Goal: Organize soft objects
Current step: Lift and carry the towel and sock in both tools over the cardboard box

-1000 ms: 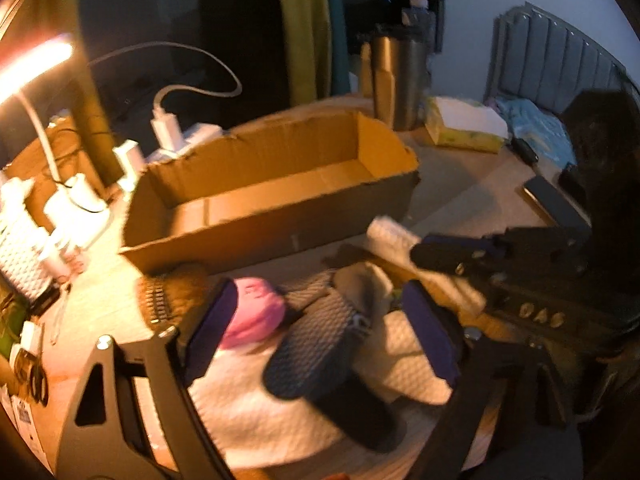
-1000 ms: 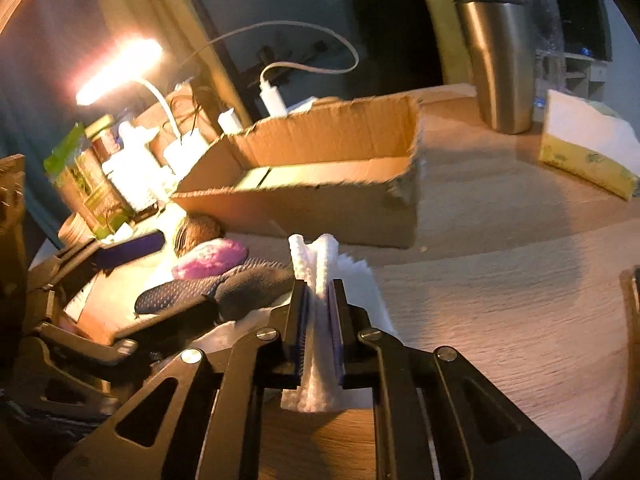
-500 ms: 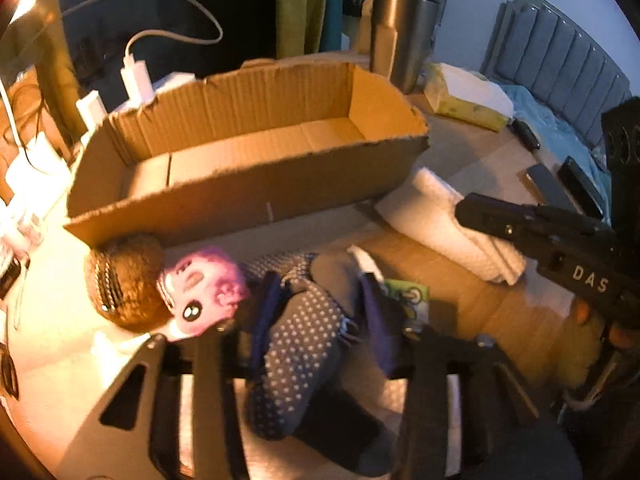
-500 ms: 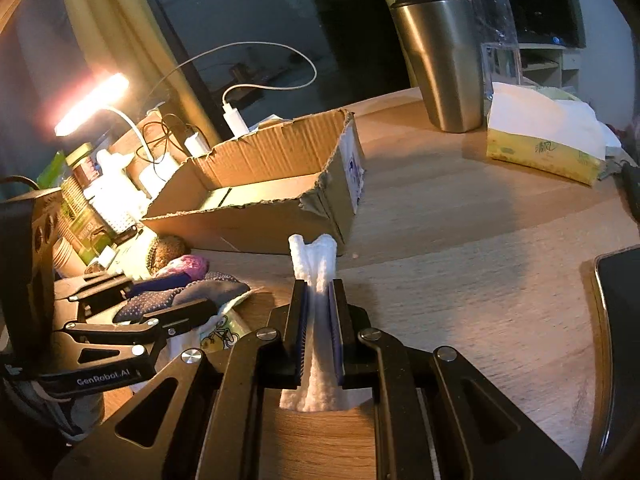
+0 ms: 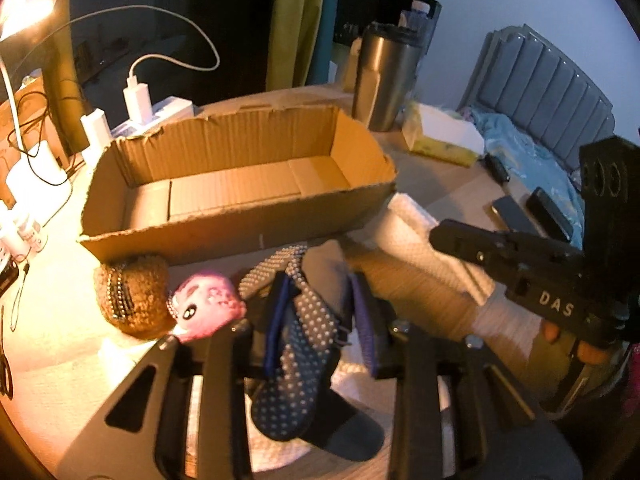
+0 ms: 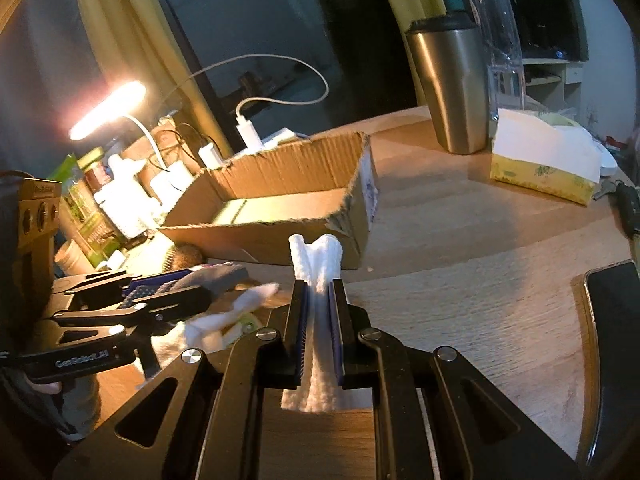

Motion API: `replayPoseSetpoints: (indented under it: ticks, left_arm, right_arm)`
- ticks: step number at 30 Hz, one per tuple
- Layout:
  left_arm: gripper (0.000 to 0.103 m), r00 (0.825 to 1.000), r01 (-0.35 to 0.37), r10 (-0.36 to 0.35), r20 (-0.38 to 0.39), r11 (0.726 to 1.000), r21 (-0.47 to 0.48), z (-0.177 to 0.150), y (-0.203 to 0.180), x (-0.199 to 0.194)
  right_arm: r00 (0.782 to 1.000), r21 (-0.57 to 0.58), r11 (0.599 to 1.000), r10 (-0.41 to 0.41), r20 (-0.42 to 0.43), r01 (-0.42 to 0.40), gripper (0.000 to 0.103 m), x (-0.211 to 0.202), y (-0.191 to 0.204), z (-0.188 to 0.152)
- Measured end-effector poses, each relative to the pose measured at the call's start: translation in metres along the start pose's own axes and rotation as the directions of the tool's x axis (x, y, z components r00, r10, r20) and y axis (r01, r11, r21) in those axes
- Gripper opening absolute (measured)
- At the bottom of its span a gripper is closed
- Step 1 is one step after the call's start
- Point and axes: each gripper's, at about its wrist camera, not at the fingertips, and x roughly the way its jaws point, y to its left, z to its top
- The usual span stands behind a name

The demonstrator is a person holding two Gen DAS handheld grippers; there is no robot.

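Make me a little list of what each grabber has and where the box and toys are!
left gripper: jaws closing around the dotted sock
right gripper: jaws shut on the white cloth
cardboard box: open, nothing visible inside
pink toy: on the table in front of the box
brown knitted ball: beside the pink toy

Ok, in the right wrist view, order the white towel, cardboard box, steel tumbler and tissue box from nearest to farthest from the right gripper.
1. white towel, clamped in the right gripper.
2. cardboard box, just ahead, slightly left.
3. tissue box and steel tumbler, far right: too close to call.
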Motion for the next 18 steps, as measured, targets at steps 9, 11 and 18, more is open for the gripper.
replayPoseSetpoints:
  ticks: [9,11,18]
  left_arm:
    - [0.032,0.998,0.034,-0.034,0.055,0.999,-0.01,0.005,0.01,-0.025]
    - [0.032,0.997,0.038,-0.037,0.074,0.999,-0.007,0.007,0.012,-0.032]
    - [0.032,0.989,0.05,-0.05,0.141,0.999,-0.002,0.014,0.025,-0.053]
  right_arm:
    - [1.0,-0.026,1.0,0.002,0.014,-0.001,0.012,-0.002,0.02,0.002]
    - [1.0,-0.033,0.999,-0.004,0.021,0.004,0.012,-0.004,0.025,0.005]
    - [0.998,-0.059,0.998,-0.035,0.056,0.038,0.012,-0.012,0.041,0.014]
